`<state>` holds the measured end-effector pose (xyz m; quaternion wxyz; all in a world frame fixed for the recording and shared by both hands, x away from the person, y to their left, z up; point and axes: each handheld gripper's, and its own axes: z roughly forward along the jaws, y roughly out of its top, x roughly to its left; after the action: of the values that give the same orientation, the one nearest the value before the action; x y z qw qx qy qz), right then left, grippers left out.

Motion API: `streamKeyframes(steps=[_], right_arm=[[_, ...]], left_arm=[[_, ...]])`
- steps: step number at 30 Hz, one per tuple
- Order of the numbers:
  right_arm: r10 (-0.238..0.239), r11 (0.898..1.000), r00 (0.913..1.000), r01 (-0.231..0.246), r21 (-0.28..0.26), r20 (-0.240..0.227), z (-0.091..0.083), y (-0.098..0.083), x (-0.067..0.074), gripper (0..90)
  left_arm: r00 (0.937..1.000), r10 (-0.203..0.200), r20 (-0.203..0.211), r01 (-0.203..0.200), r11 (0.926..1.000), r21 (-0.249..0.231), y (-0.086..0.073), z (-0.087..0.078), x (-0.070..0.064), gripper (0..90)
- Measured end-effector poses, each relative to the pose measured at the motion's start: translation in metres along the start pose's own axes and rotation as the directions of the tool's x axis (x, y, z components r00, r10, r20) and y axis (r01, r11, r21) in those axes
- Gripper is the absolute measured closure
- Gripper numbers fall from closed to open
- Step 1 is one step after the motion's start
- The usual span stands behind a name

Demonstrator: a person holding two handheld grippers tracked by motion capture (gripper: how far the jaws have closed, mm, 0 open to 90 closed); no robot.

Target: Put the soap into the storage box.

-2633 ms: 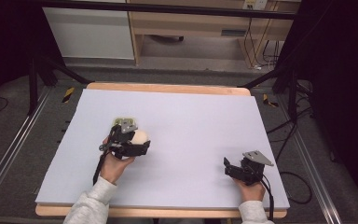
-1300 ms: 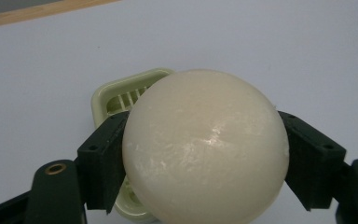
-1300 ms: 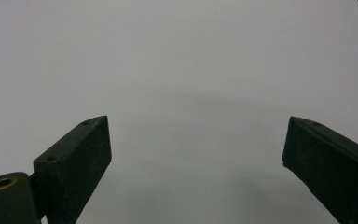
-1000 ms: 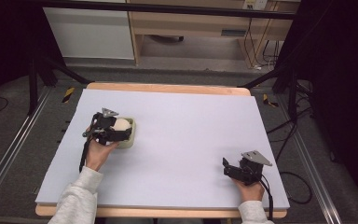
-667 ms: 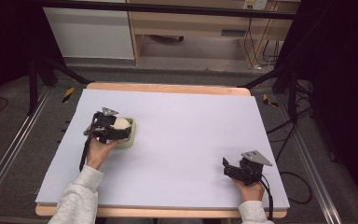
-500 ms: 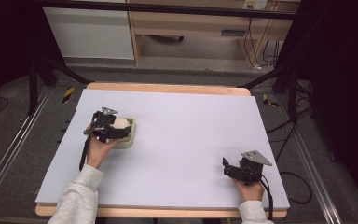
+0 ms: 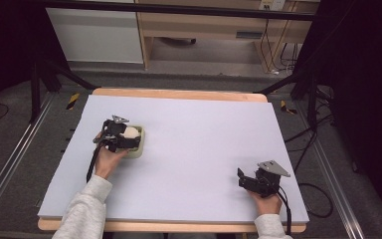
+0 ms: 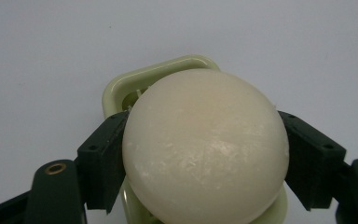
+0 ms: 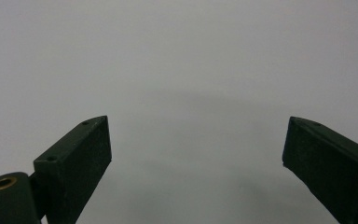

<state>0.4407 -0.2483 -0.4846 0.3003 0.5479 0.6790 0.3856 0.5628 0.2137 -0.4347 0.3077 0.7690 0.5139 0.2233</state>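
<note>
At the near right of the table (image 7: 204,149), the right gripper (image 9: 196,163) rests low in the person's hand, its 2 jaws spread wide with bare white surface between them. Farther off at the left, the left gripper (image 8: 205,154) has its 2 jaws pressed against the sides of a cream ball (image 8: 205,149), gripping it. The ball sits over a pale green square dish (image 8: 121,88) on the table; whether it touches the dish I cannot tell. From the high view, the dish (image 7: 138,144) lies just right of the left hand (image 7: 107,159).
</note>
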Motion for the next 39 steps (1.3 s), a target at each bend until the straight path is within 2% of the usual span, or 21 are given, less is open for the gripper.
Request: streamKeyframes(steps=[14,39], right_arm=[[-0.002,1.000,1.0000,0.002,0.000,0.001,0.000,0.000,0.000,8.3],[-0.003,1.000,1.0000,0.003,0.002,-0.006,0.000,0.000,0.001,8.2]], left_arm=[[1.0000,0.007,-0.006,-0.006,0.9996,0.028,-0.004,0.009,0.001,24.0],[1.0000,0.005,-0.005,-0.005,0.9993,0.036,-0.006,0.011,0.002,23.8]])
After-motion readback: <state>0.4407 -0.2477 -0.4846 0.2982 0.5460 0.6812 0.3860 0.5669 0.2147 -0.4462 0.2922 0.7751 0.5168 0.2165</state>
